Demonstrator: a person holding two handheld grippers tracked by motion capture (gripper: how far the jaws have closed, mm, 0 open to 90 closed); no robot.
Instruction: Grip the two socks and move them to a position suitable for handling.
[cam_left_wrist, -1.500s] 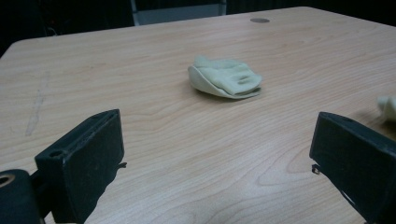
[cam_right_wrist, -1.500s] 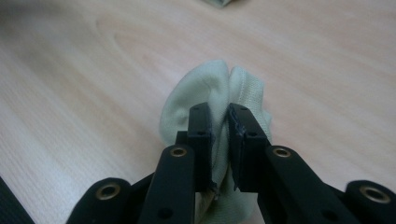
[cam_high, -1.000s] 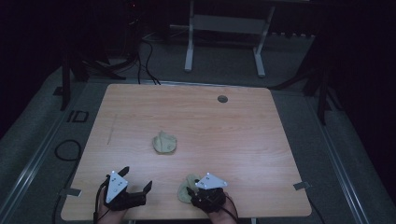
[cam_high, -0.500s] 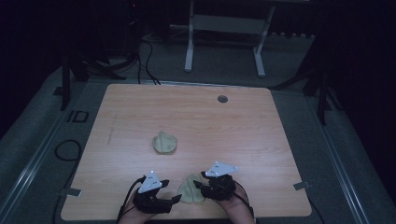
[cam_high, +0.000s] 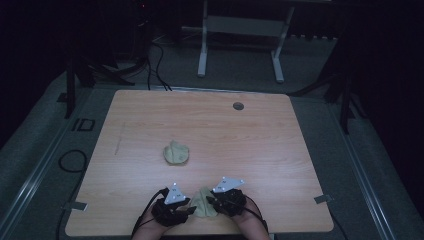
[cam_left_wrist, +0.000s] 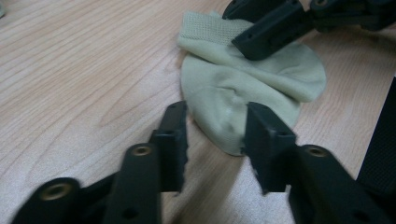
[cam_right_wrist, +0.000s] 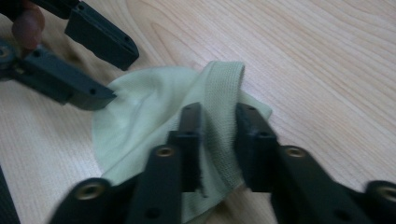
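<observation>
Working at the near edge of the bench (cam_high: 280, 150), we have both tools on one pale green sock (cam_high: 204, 202), which lies crumpled on the wood between our two hands. The left hand-held gripper (cam_high: 189, 210) comes at it from the left in the high view; the right hand-held gripper (cam_high: 211, 200) comes from the right.

In the left gripper view, our left hand-held gripper (cam_left_wrist: 215, 133) has its jaws set either side of the rounded end of the sock (cam_left_wrist: 243, 88). They have just been closing, with that end of the sock between them. The right-hand jaw touches the cloth; the other stands just beside the edge, with a sliver of wood showing, so we cannot call it a firm pinch.

In the right gripper view, our right hand-held gripper (cam_right_wrist: 218, 140) has also just been closing, and here the jaws pinch the ribbed cuff (cam_right_wrist: 224, 93) of the sock (cam_right_wrist: 140, 112), which stands up in a fold between them. The left tool's jaws show at the upper left of that view, at the sock's far rim.

A second sock (cam_high: 176, 153) of the same colour lies bunched near the middle of the bench, well apart from our hands. A small dark round fitting (cam_high: 238, 106) sits near the far edge.
</observation>
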